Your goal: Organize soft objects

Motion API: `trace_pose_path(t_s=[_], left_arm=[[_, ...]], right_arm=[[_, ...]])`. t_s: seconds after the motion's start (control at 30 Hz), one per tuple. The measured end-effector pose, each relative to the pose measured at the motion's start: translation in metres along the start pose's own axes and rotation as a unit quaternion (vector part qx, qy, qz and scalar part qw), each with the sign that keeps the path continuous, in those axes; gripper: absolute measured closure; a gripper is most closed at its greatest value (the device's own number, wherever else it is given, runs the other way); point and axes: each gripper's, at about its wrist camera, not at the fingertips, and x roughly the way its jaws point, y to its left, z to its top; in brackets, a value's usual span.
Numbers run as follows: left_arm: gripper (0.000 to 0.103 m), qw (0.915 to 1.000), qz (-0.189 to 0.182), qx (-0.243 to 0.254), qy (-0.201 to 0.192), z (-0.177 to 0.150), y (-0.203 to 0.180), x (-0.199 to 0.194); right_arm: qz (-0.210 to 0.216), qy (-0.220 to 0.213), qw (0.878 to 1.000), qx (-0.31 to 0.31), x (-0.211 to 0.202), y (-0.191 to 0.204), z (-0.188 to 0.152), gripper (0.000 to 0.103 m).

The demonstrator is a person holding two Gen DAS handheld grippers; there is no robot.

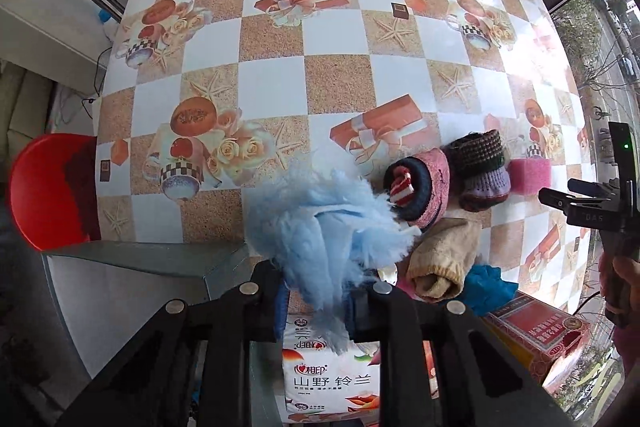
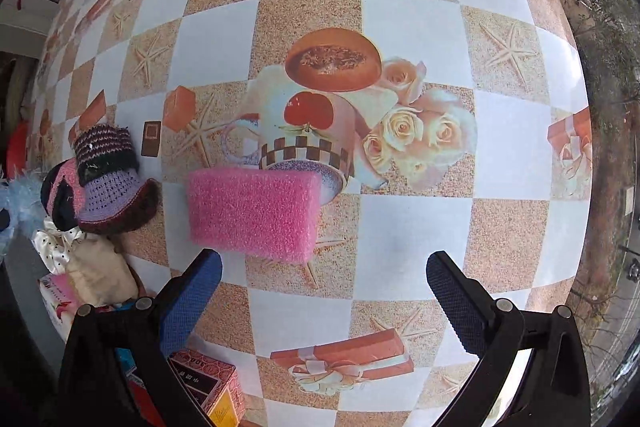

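My left gripper [image 1: 320,297] is shut on a fluffy light-blue soft item [image 1: 324,223] and holds it above a tissue pack [image 1: 328,375]. Beside it lie a pink knitted hat [image 1: 420,187], a purple and brown knitted shoe [image 1: 482,175], a beige sock [image 1: 444,259] and a pink sponge [image 1: 530,177]. My right gripper [image 2: 324,283] is open and empty, just short of the pink sponge [image 2: 256,213]. The knitted shoe [image 2: 110,179] and beige sock [image 2: 100,275] sit at its left. The right gripper [image 1: 560,197] also shows in the left wrist view.
The table [image 1: 320,75] has a checkered cloth with printed starfish and gifts. A red box [image 1: 536,331] lies at the near right edge, also seen in the right wrist view [image 2: 204,387]. A red stool [image 1: 44,187] stands left of the table. A grey bin [image 1: 128,291] sits below the left gripper.
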Motion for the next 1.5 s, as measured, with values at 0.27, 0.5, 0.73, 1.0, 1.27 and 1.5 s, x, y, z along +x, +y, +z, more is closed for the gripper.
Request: trace_pose_path(t_s=[0.27, 0.5, 0.73, 1.0, 1.27, 1.5], left_arm=[[0.079, 0.9996, 0.015, 0.016, -0.018, -0.005, -0.018, -0.017], [0.079, 0.9993, 0.015, 0.02, -0.026, -0.012, -0.024, -0.026], [0.079, 0.9986, 0.021, 0.032, -0.037, -0.019, -0.028, -0.034], [0.079, 0.9973, 0.018, 0.045, -0.055, -0.029, -0.029, -0.044], [0.079, 0.993, 0.014, 0.084, -0.083, -0.05, -0.038, -0.062], [0.079, 0.984, 0.004, 0.153, -0.091, -0.089, -0.057, -0.067]], right_arm=[[0.017, -0.001, 0.999, 0.044, 0.019, 0.021, 0.005, 0.0], [-0.058, -0.007, 0.998, 0.031, 0.031, 0.05, 0.003, 0.0], [-0.058, -0.009, 0.997, 0.041, 0.024, 0.047, 0.021, 0.001], [-0.007, -0.054, 0.997, 0.062, -0.023, 0.022, 0.036, 0.032], [0.04, -0.12, 0.986, 0.109, -0.08, -0.002, -0.016, 0.032], [0.05, -0.156, 0.976, 0.145, -0.12, 0.002, -0.083, 0.032]])
